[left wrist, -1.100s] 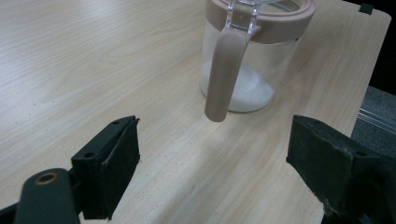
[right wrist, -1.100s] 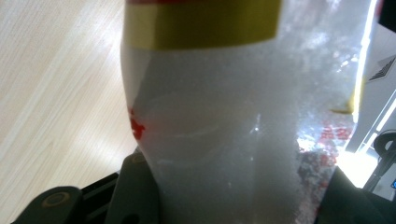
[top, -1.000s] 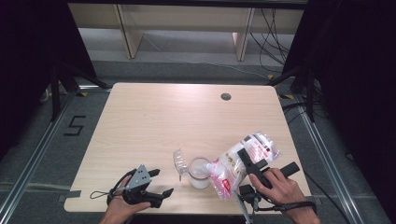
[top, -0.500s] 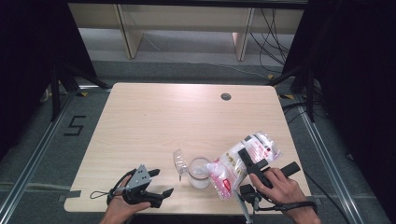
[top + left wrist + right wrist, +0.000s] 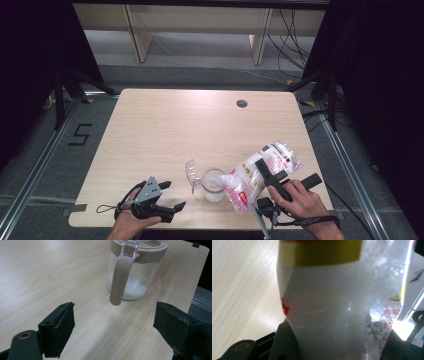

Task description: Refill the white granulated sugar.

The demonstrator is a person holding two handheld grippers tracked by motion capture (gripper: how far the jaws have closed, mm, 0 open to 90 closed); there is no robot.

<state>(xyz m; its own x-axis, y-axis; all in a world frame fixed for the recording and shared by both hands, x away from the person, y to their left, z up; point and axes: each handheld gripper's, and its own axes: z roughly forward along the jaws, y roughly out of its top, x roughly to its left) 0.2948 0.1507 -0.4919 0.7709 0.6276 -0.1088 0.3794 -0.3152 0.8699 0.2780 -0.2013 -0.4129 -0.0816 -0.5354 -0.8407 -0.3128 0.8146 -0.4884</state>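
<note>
A clear jar (image 5: 213,186) with a pink rim stands near the table's front edge, its clear lid (image 5: 191,173) hinged open to the left. In the left gripper view the jar (image 5: 135,272) holds a low layer of white powder, and a pink latch (image 5: 120,280) hangs down its side. My left gripper (image 5: 173,195) rests left of the jar, open, with nothing between its jaws (image 5: 115,332). A plastic bag of white powder (image 5: 260,170) with red print tilts mouth-down toward the jar. My right gripper (image 5: 262,169) is shut on the bag (image 5: 332,302), close before its camera.
The light wooden table (image 5: 200,125) has a round cable hole (image 5: 242,103) at the back right. Dark frame legs and cables stand on the floor beyond the table's far edge. The jar is close to the front edge.
</note>
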